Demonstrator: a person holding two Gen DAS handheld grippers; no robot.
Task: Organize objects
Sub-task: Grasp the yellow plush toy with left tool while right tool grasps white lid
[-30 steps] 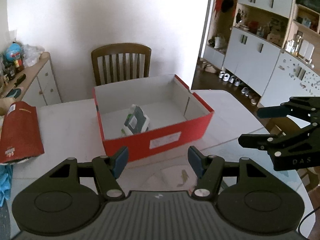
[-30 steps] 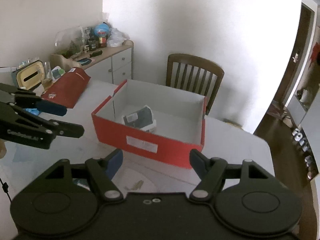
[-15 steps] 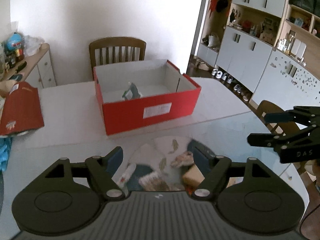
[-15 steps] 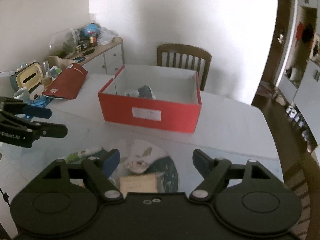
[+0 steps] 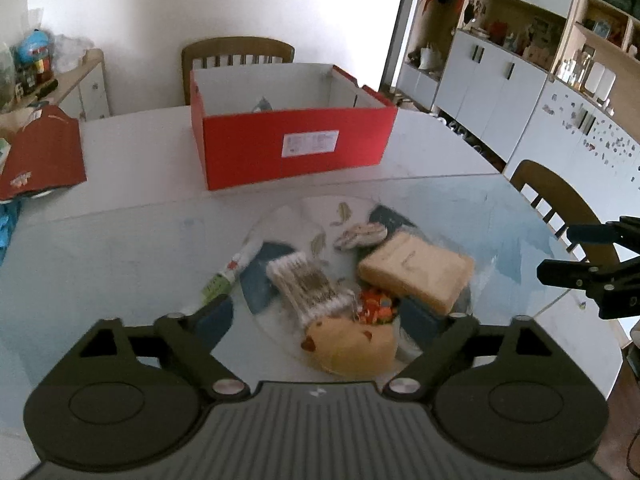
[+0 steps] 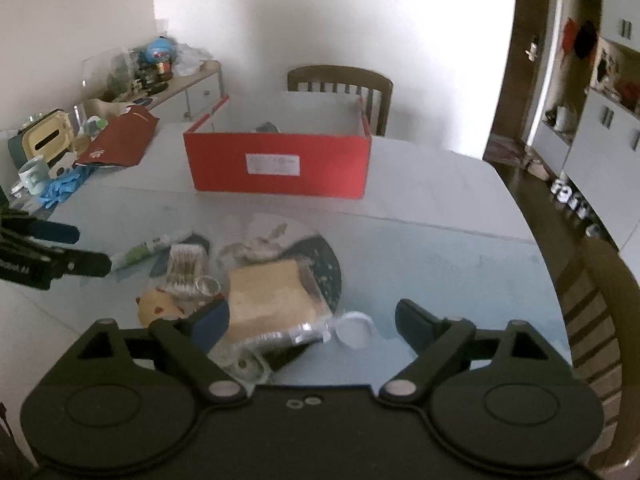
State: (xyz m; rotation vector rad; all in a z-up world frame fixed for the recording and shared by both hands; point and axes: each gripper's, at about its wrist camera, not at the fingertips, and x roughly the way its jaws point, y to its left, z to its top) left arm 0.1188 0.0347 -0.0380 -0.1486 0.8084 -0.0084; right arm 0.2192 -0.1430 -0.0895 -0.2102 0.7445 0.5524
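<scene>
A red open box (image 5: 292, 148) stands at the far middle of the table, also in the right wrist view (image 6: 280, 164), with a small packet inside (image 5: 262, 105). Nearer lies a pile: a tan packet (image 5: 416, 272) (image 6: 272, 300), a pack of cotton swabs (image 5: 304, 284) (image 6: 184, 264), a green-white tube (image 5: 230, 276) (image 6: 148, 249), a yellow soft item (image 5: 352, 346) and a shell-like piece (image 5: 360, 236). My left gripper (image 5: 320, 318) is open and empty just above the pile. My right gripper (image 6: 312, 318) is open and empty over the tan packet.
A red bag (image 5: 40, 156) lies at the table's left, with blue gloves (image 6: 60, 190) and a mug (image 6: 34, 174) nearby. A wooden chair (image 5: 238, 54) stands behind the box, another (image 5: 560, 204) at the right. A cluttered sideboard (image 6: 160, 80) is at the left wall.
Both grippers have pulled back from the red box and tilted down. The pile of objects near the table's front has come into view under them. Both stay open.
</scene>
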